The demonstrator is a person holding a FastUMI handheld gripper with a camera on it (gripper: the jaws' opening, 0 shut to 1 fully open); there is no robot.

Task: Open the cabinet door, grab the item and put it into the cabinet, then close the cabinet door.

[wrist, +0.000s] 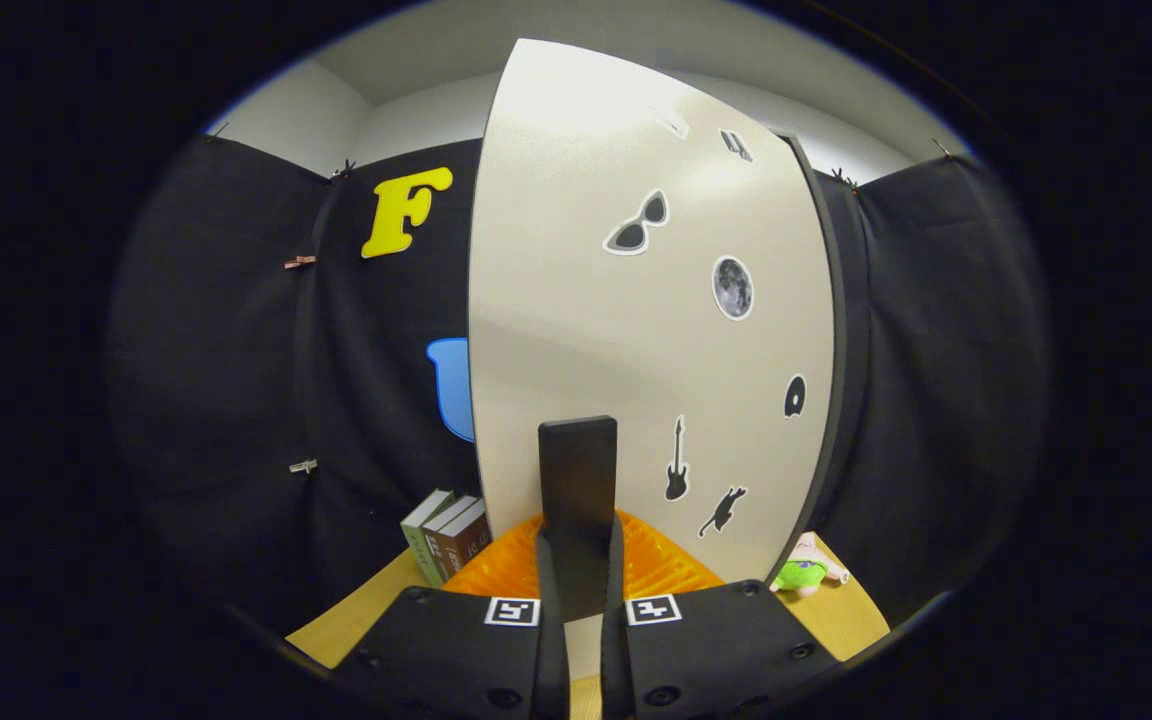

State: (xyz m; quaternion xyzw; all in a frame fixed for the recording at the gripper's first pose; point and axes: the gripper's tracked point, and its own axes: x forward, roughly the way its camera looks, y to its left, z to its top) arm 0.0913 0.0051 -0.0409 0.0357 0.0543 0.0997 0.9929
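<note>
— What do your fingers have?

— Your gripper point(577, 560) pinches the cabinet door's point(636, 330) flat, dark, slab-shaped handle point(577, 470), a finger pressed on each side. The door is smooth, pale and stickered.

— And the item?

— A soft plush toy point(806, 568) lies on the wooden table point(841, 615), just past the door's dark right edge. A ribbed orange basket point(651, 565) sits behind the handle, books point(446, 535) stand to its left.

cabinet interior hidden behind the door point(636, 330). orange basket point(656, 565) half covered by door handle point(577, 500) and gripper point(584, 575), fingers closed on that handle. plush toy point(808, 570) partly hidden behind door edge. book point(446, 535) spines too small to read.
</note>
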